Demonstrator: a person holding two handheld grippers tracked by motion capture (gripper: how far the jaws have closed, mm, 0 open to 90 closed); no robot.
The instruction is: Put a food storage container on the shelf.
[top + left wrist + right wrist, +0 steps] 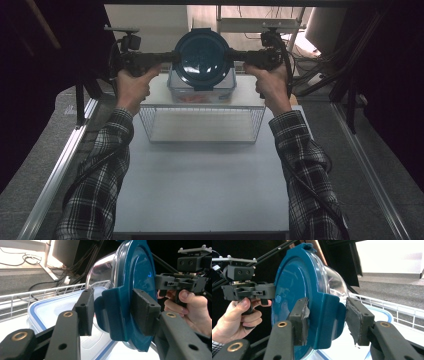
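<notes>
Two hands are holding up a round clear glass bowl with a dark blue plastic lid (202, 57), tipped on its side so the lid faces the person. It is hanging in the air between the two grippers, above a clear plastic box with a blue-edged lid (202, 92) and behind a white wire basket (202, 124).

The left gripper (112, 312) is about half open, and its two pads are squeezing a blue side flap of the lid. The right gripper (325, 320) is doing the same on the flap across from it.

I think the carrying step is going on. Next, both hands probably need to move together and turn the bowl flat before lowering it. If one grip lets go early, the bowl could swing and drop.
</notes>
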